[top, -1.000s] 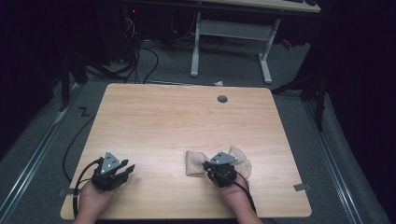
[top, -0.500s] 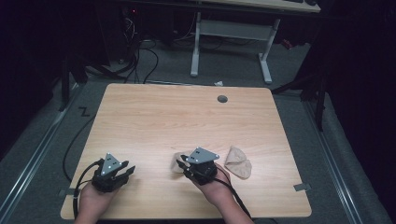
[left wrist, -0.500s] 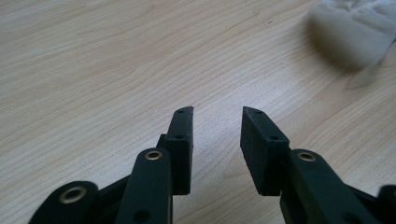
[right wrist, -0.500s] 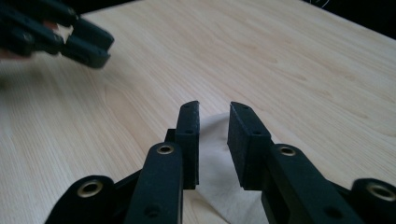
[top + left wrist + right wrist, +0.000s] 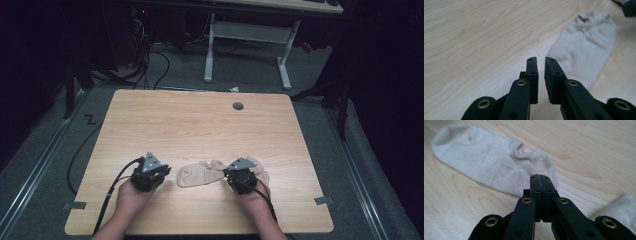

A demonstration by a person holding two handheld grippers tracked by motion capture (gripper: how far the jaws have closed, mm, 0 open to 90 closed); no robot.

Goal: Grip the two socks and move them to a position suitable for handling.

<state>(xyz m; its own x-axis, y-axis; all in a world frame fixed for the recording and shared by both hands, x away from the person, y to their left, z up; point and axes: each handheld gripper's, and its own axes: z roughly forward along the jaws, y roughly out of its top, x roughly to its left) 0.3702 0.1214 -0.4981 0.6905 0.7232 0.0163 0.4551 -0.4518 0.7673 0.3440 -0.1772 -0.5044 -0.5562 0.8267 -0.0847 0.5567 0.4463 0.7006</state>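
Jaws of the left gripper (image 5: 540,60) stand narrowly parted and empty; those of the right gripper (image 5: 540,177) are pressed together at the cuff edge of a beige ankle sock (image 5: 491,162) lying flat on the wooden table (image 5: 200,125). Whether fabric is pinched cannot be told. A second sock (image 5: 261,172) lies by the right hand; both look light, limp and best gripped at the cuff.

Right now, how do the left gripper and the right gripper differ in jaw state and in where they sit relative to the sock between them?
The left gripper has a narrow gap between its jaws and nothing in it; the right gripper has its jaws pressed together. The left gripper sits beside one end of the beige sock, apart from it; the right gripper sits at the sock's other end, tips over its edge, though a pinch of fabric cannot be confirmed. Both are black and hand-held low over the wooden table.
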